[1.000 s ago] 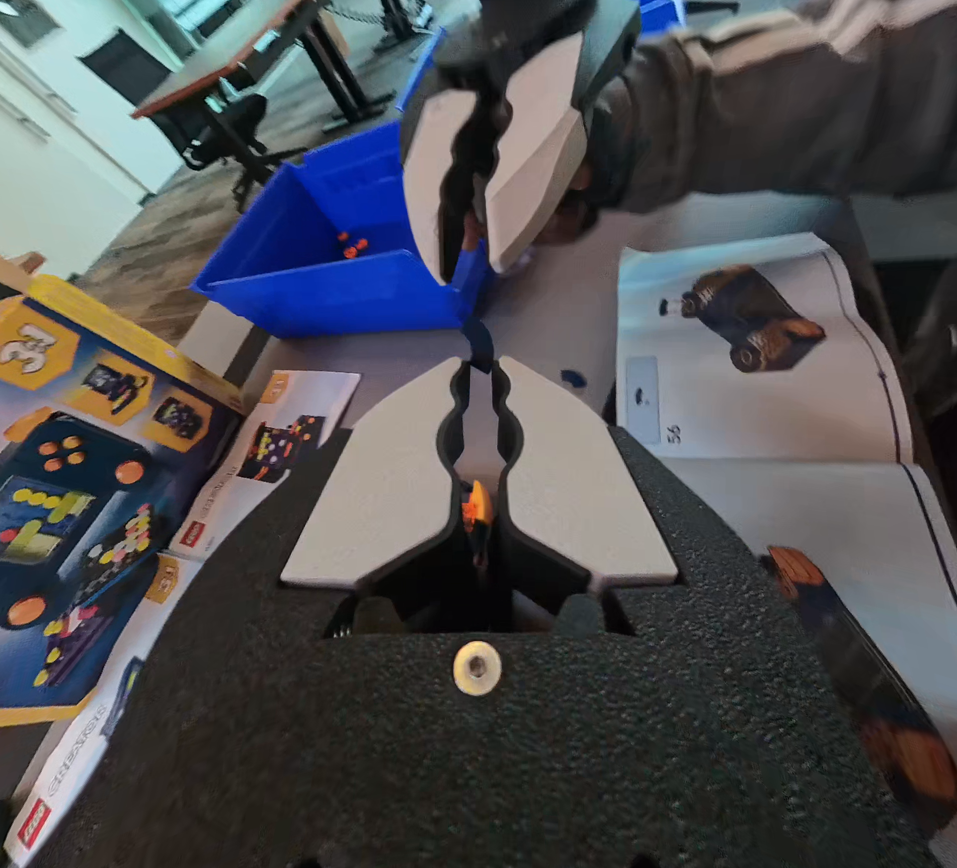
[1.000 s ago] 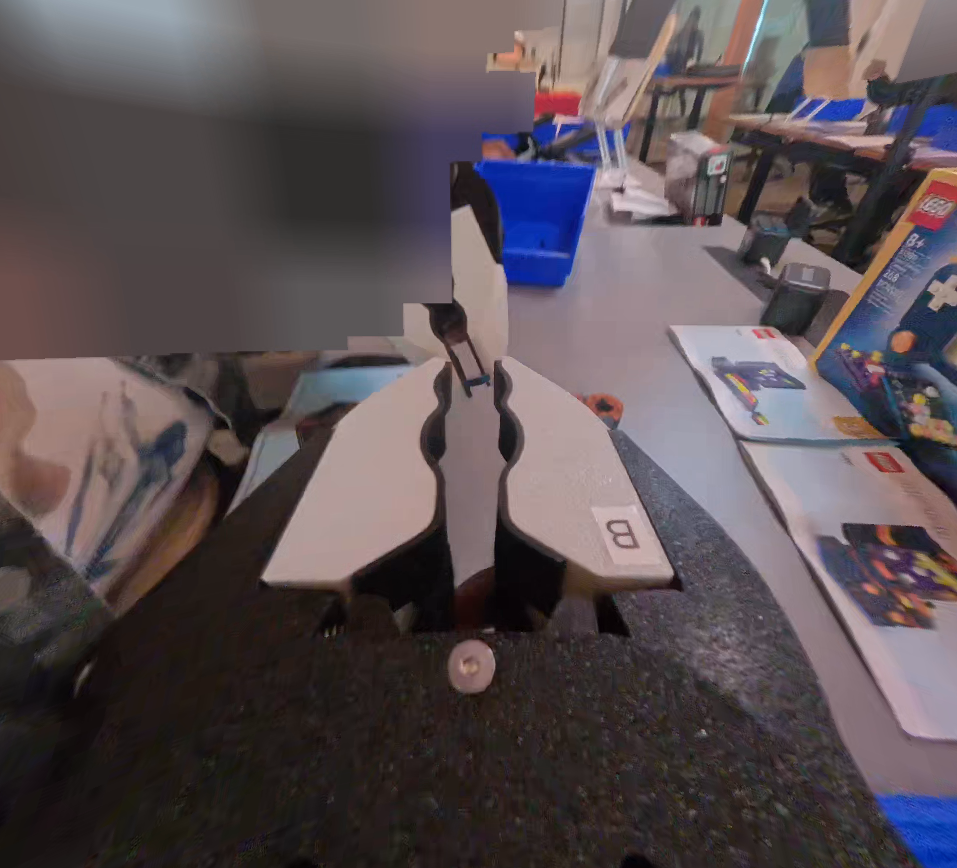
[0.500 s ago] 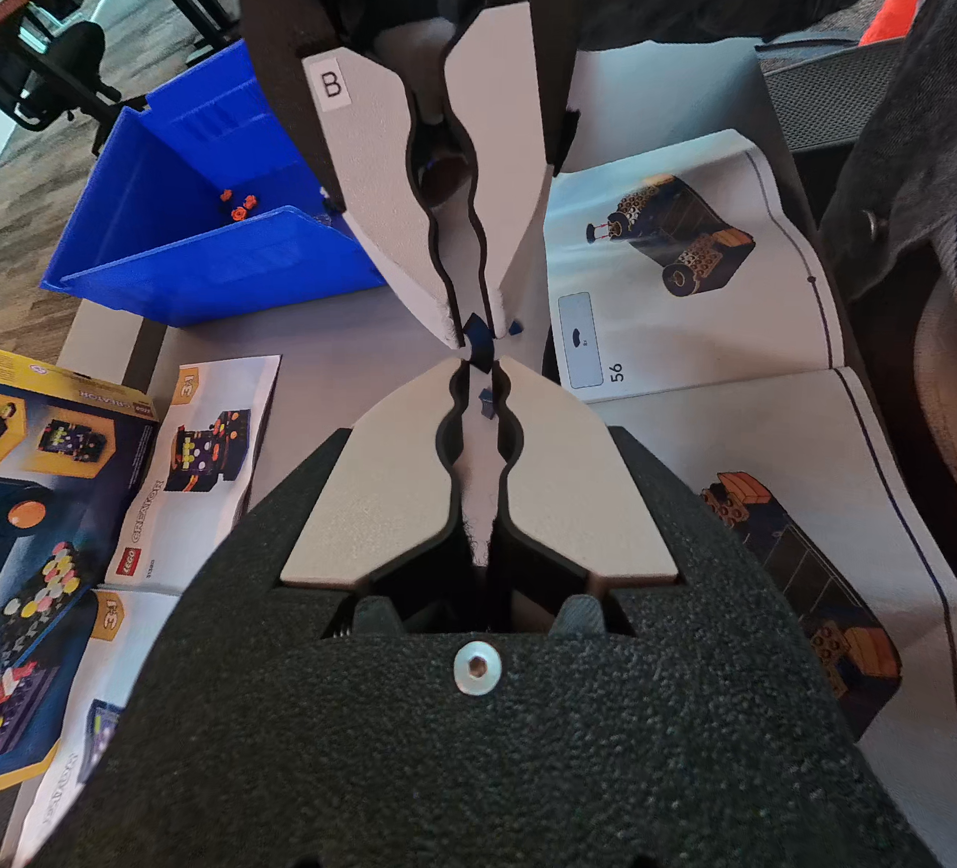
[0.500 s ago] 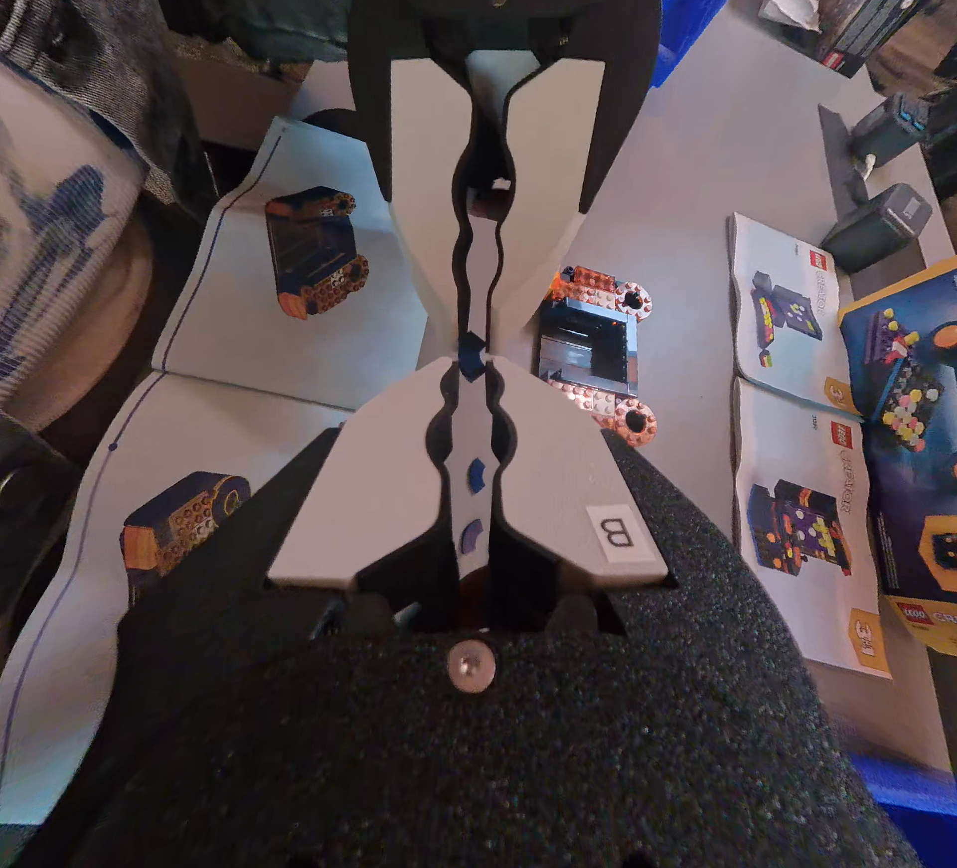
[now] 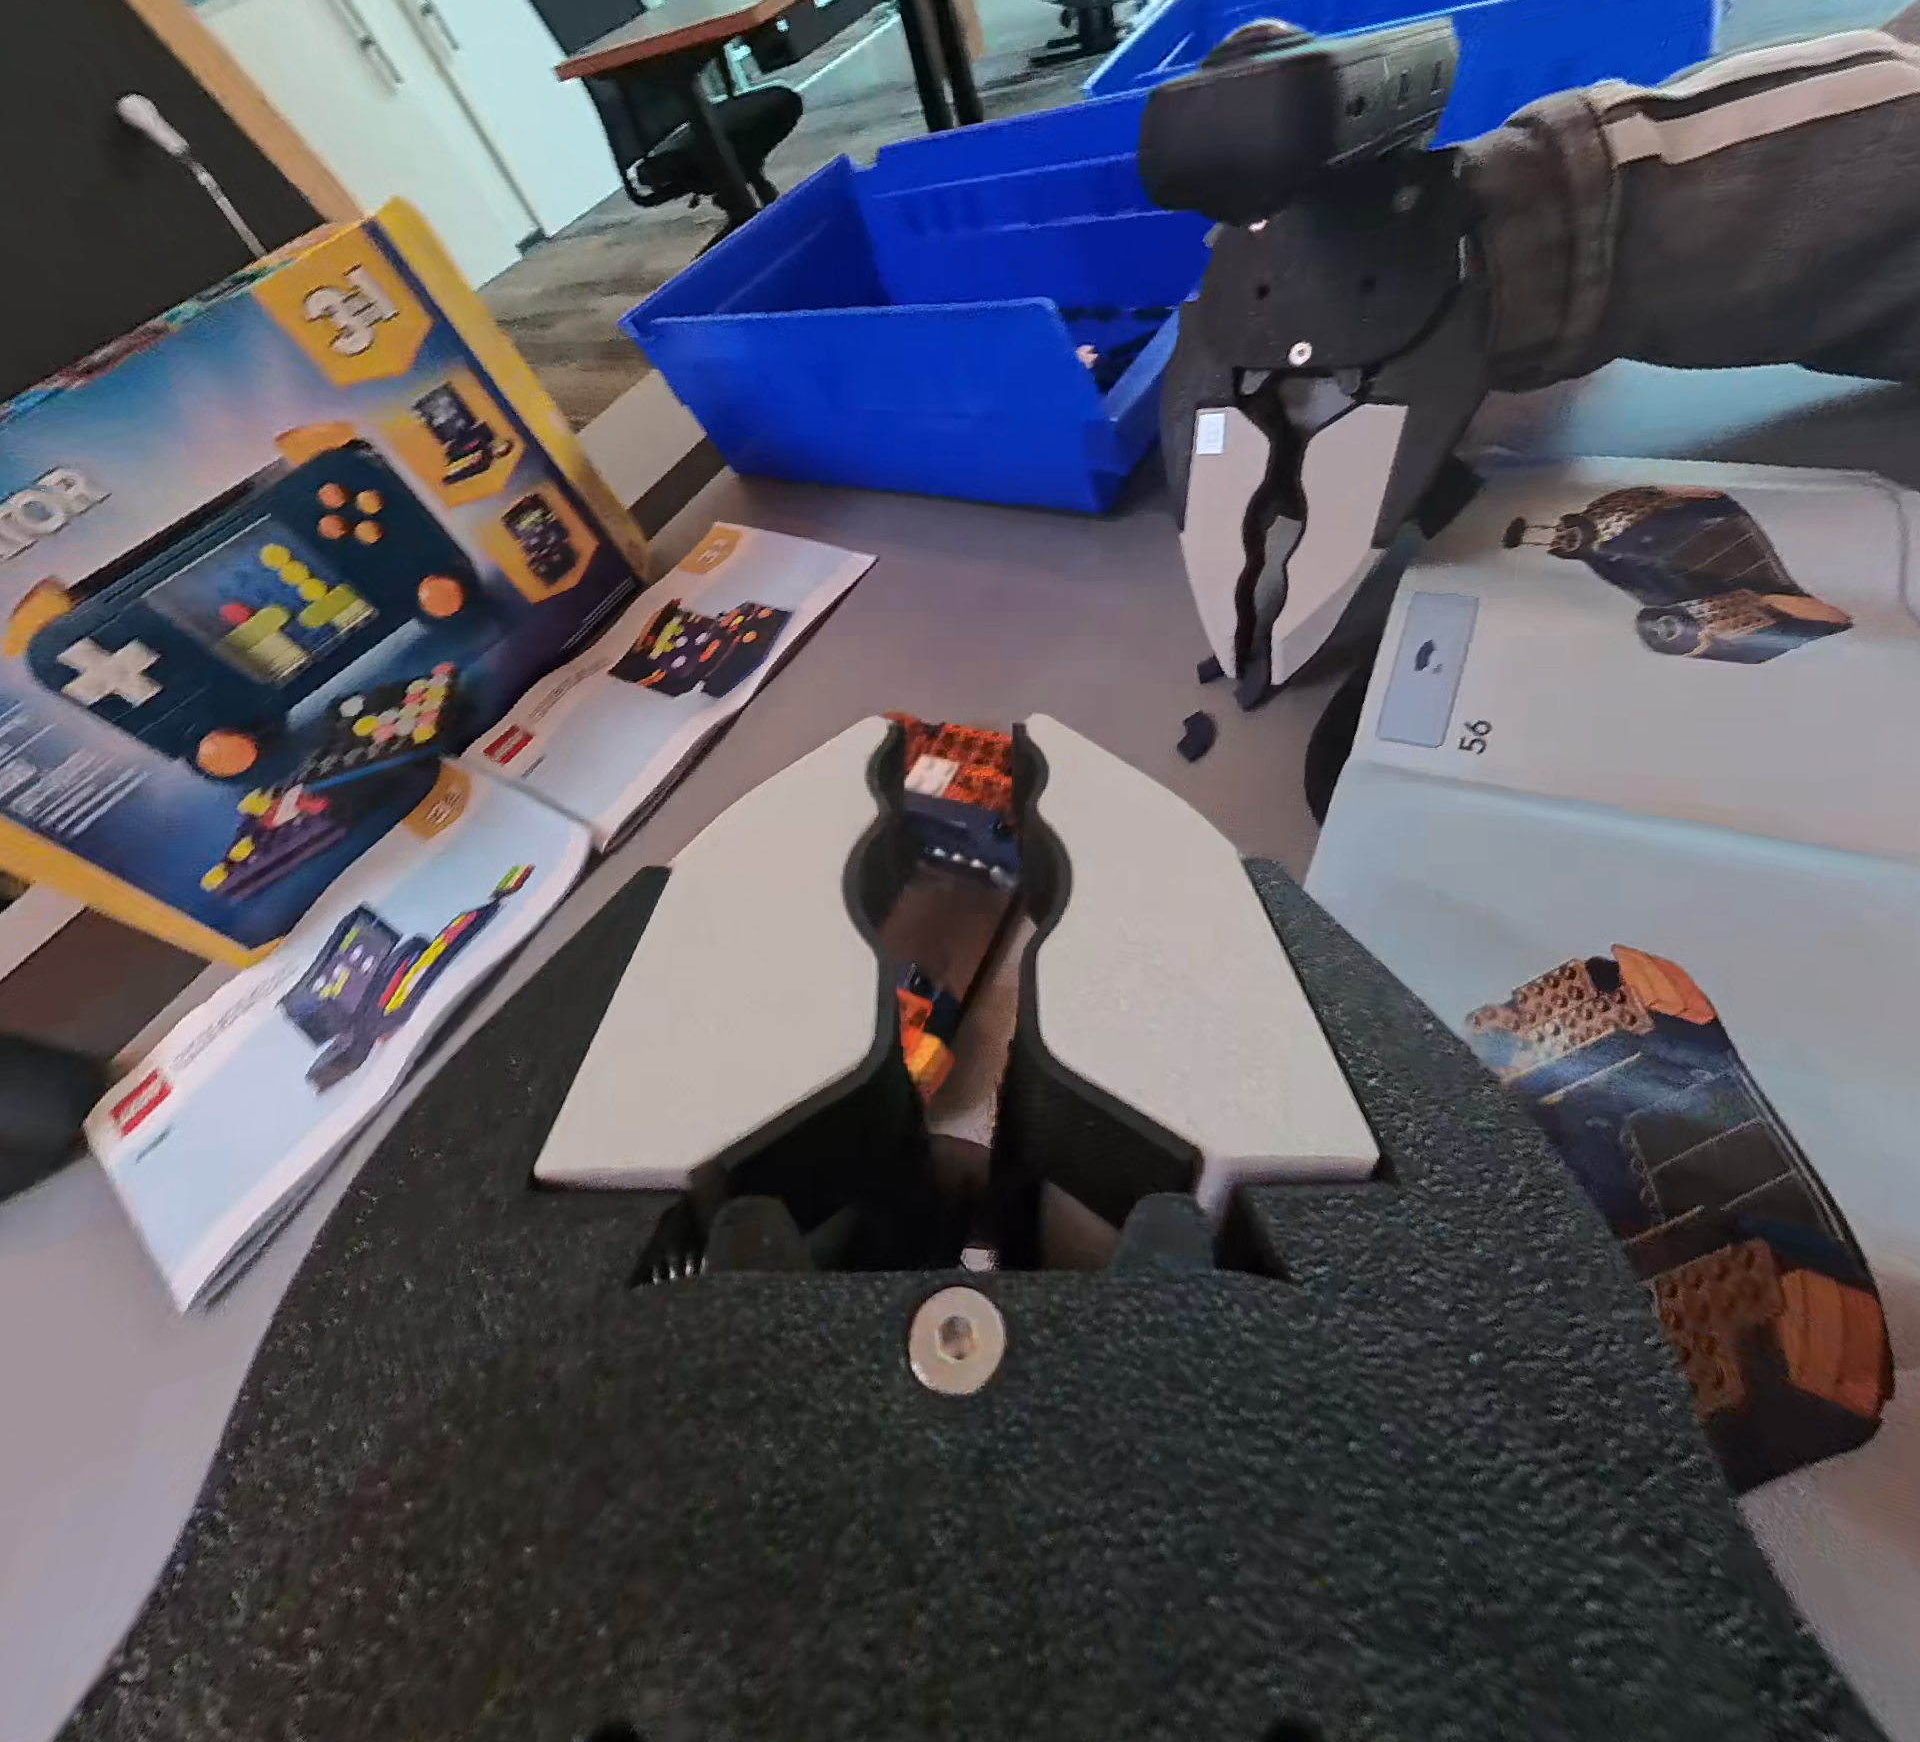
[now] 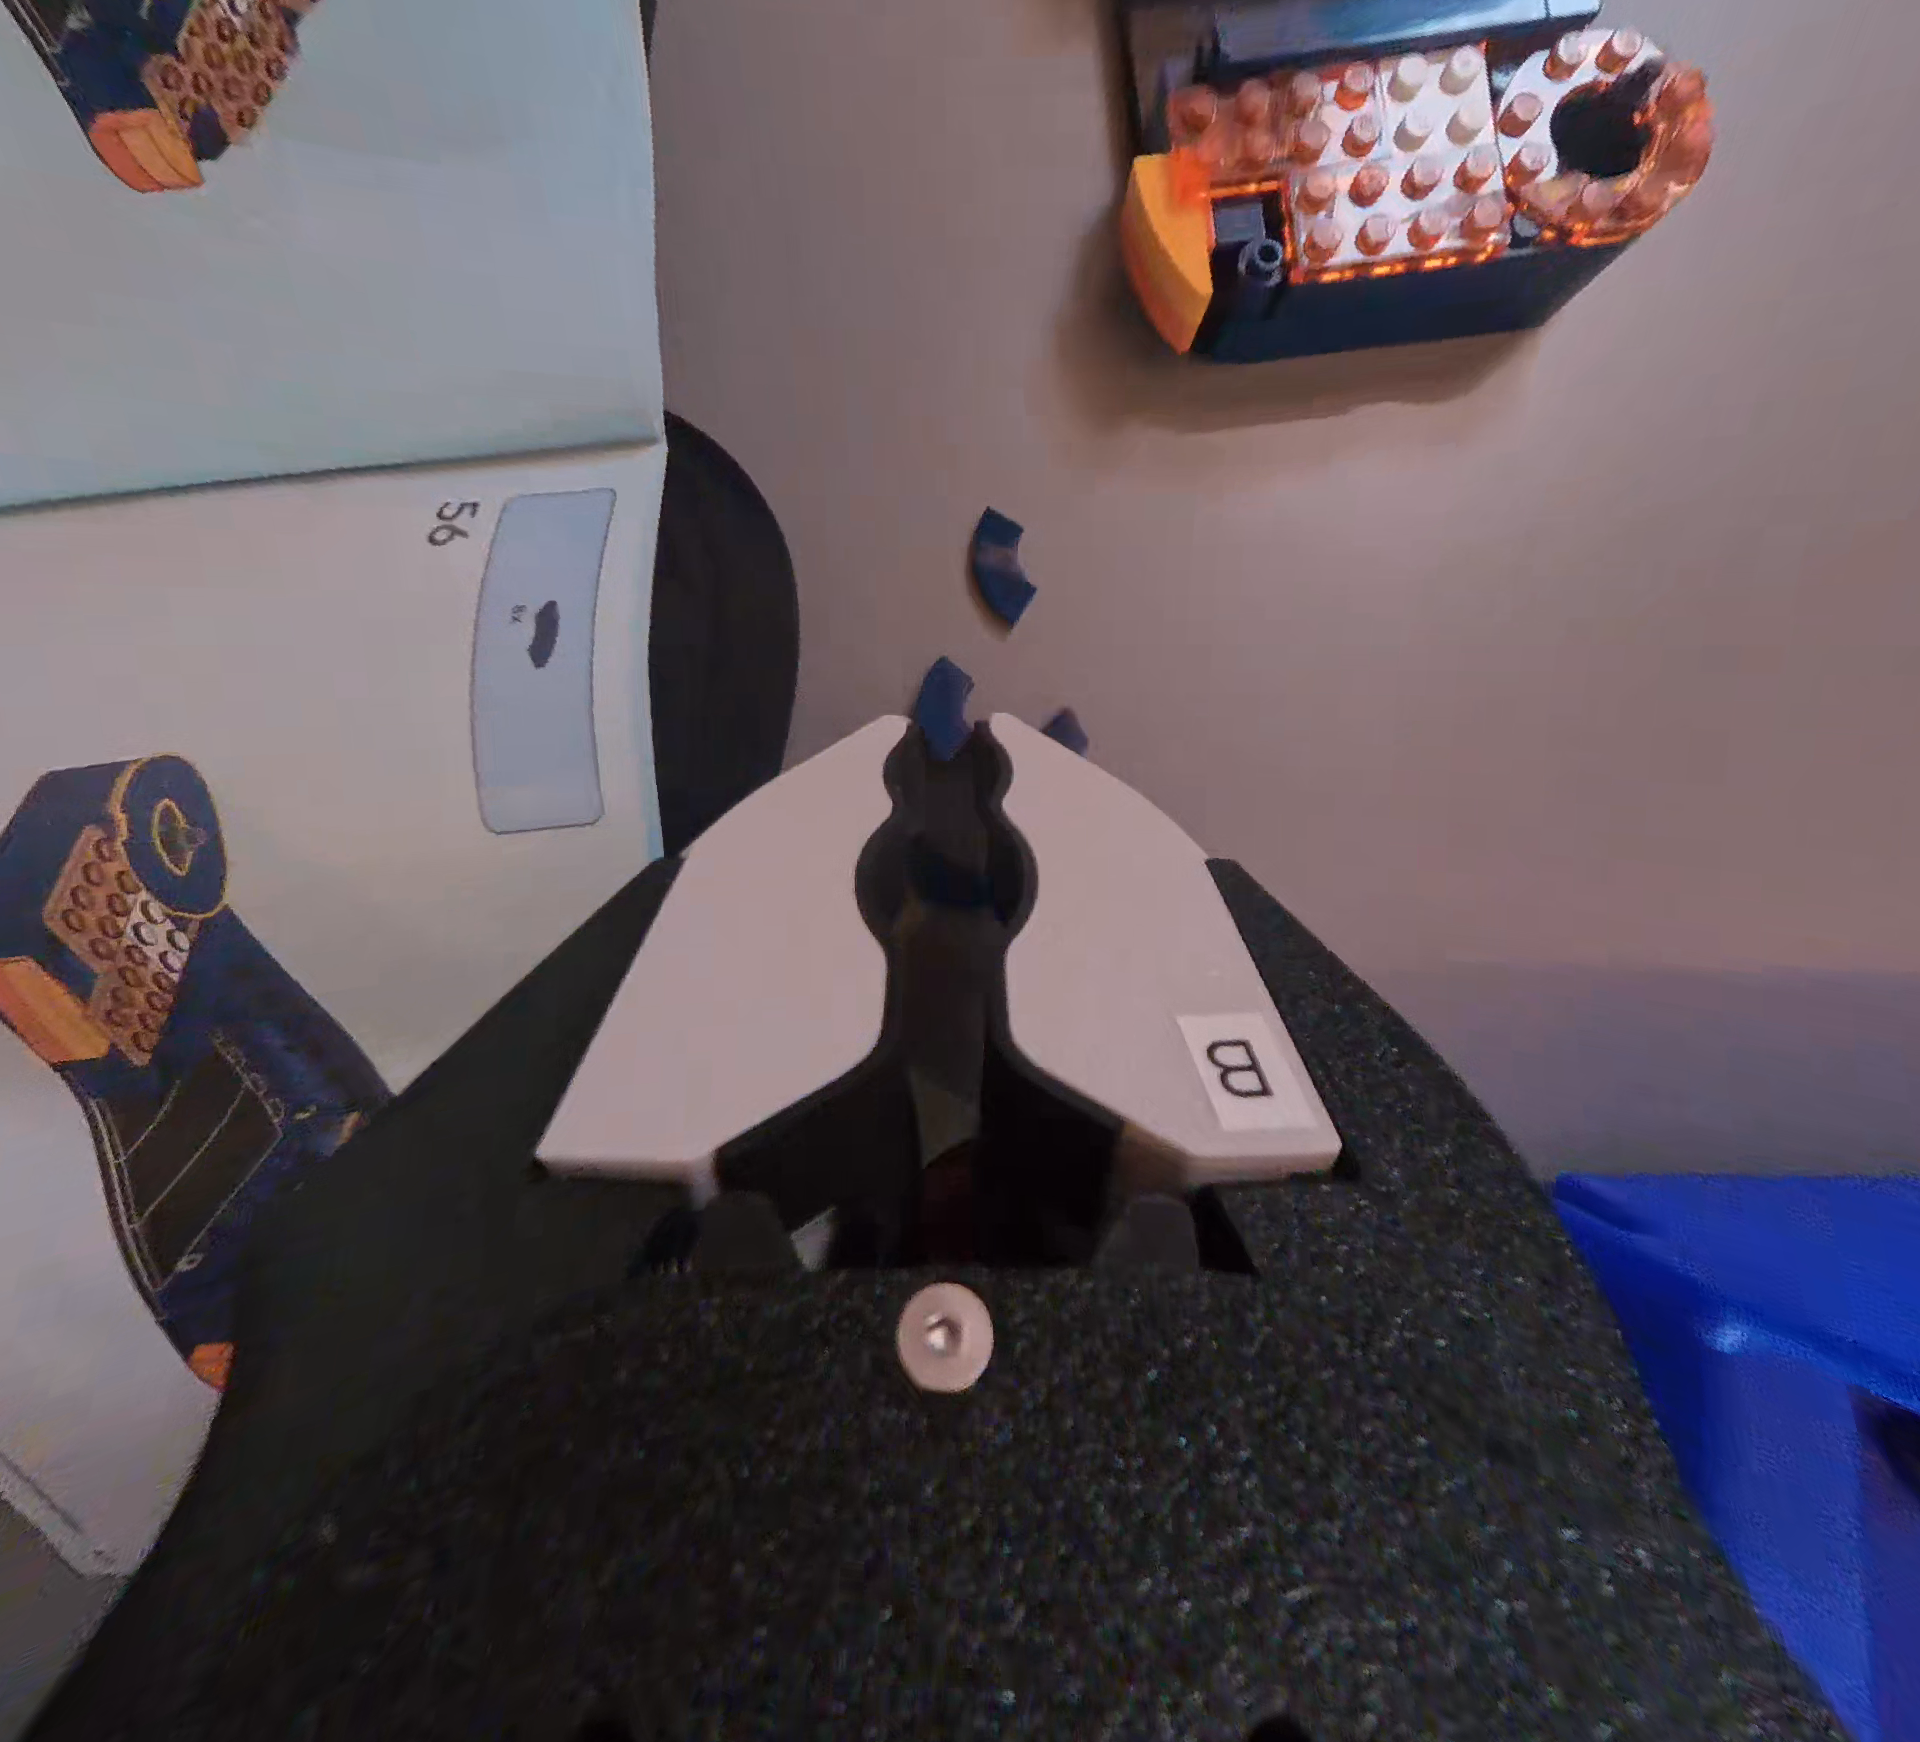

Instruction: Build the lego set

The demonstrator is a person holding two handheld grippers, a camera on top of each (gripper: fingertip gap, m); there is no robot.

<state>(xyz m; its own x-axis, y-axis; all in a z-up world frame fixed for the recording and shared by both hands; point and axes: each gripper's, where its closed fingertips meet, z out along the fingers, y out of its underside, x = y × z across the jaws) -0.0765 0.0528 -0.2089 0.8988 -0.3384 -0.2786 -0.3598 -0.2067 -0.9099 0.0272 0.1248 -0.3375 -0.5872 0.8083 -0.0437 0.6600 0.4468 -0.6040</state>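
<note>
The part-built lego model, dark blue with orange studded plates, lies on the grey table. In the left wrist view it shows only through the gap between my fingers. My left gripper hovers above it, jaws slightly apart and holding nothing. My right gripper points down at the table and is shut on a small dark blue curved piece. It also shows in the left wrist view. Two more dark blue pieces lie loose by its tips.
An open instruction book lies on the right, with a black round object under its edge. A blue bin stands behind the right gripper. The set's box and two booklets are on the left. The grippers' ends are close to 20 cm from one another.
The two grippers met tip to tip on a small blue piece in the air. Now they are apart: the right has dropped to the table, the left has drawn back and opened a little.
</note>
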